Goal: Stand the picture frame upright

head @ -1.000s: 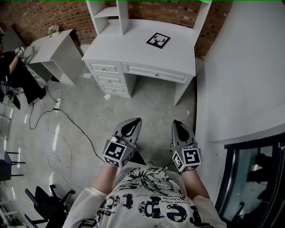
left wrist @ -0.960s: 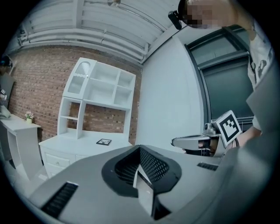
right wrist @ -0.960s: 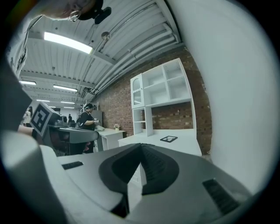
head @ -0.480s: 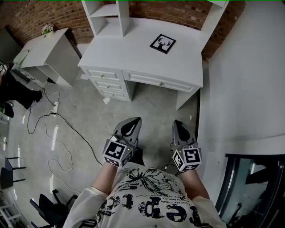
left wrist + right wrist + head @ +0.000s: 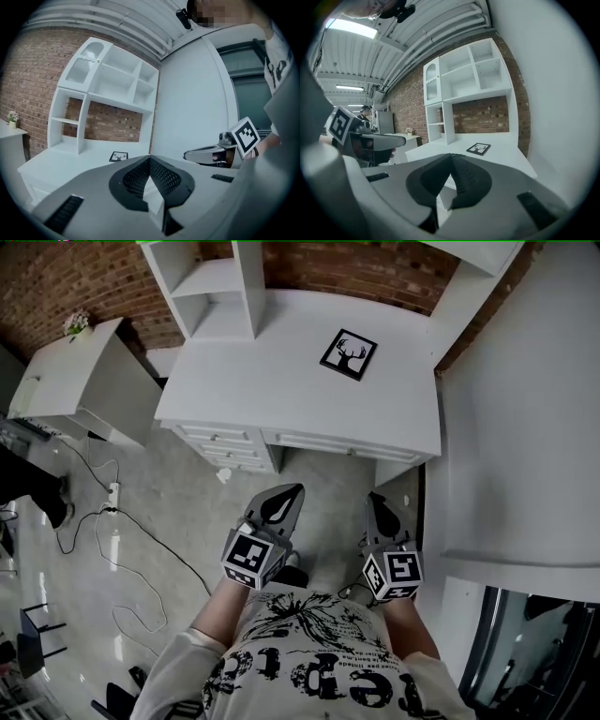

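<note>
Frame [image 5: 348,354]: flat on its back, face up, on the table [image 5: 281,390] toward the far right corner, beside the hutch's [image 5: 220,282] right post. Not yet stood up.
Change: table and frame now larger and lower in the head view than a second ago, so closer. More bare floor [image 5: 169,484] behind than ahead.
Left gripper [image 5: 292,491]: fingers [image 5: 161,176] pressed together, nothing between them. Held level in front of the torso and aimed at the table, well short of its near edge.
Right gripper [image 5: 373,496]: fingers [image 5: 464,176] likewise closed and empty, alongside the left and just as far from the frame.
Meaning: approach only, no contact yet. Likely next — a reach over the table's front edge and an opening of the fingers before any lift of the frame.
Frame picture: white deer head with antlers on black, no words legible.
Marker cubes [image 5: 248,557]: black-and-white square codes, no letters.
Shirt [image 5: 319,676]: dark print with large lettering, seen from above — too distorted to read with confidence.
Brands: none visible on the table, hutch or side cabinet [image 5: 66,381].
</note>
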The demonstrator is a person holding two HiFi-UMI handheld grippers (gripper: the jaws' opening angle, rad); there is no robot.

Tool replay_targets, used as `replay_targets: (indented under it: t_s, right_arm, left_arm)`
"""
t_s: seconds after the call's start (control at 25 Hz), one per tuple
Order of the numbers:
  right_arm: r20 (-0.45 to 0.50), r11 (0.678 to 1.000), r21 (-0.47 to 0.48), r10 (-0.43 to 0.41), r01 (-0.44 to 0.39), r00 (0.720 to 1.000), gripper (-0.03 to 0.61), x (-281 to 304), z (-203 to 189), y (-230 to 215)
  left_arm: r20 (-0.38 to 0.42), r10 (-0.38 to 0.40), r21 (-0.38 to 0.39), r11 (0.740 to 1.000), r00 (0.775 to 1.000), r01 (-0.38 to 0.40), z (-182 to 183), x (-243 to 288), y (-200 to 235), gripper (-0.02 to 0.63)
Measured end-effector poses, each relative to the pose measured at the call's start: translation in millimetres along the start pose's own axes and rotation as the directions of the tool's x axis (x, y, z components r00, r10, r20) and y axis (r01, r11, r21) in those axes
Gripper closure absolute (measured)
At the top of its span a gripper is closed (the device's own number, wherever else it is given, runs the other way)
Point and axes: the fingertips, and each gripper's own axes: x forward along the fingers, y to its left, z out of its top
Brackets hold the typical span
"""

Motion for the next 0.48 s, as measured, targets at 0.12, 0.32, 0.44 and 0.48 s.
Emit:
replay_targets:
  t_s: [0.12, 0.32, 0.44, 0.48]
  right_arm:
    - [-0.011, 1.000, -0.004, -0.013, 0.013, 1.000, 0.577, 37.4, 9.7, 2.8]
    - [-0.034, 0.999, -0.037, -0.025, 0.024, 0.999, 0.577, 89.6, 15.6, 3.8]
    - [-0.049, 0.999, -0.045, -0.030, 0.028, 0.998, 0.577, 113.5, 15.5, 1.5]
    - [-0.052, 0.999, -0.042, -0.027, 0.025, 0.998, 0.577, 120.3, 16.0, 0.4]
  left_arm:
    - [-0.006, -0.016, -0.004, 1.000, 1.000, 0.016, 7.0, 18.0, 36.8, 0.600]
    - [-0.007, -0.043, -0.006, 0.999, 0.999, 0.043, 11.3, 48.3, 81.9, 0.600]
    - [-0.018, -0.044, -0.018, 0.999, 0.999, 0.043, 8.4, 64.2, 99.0, 0.600]
    - [-0.023, -0.044, -0.022, 0.999, 0.999, 0.043, 7.8, 69.4, 103.1, 0.600]
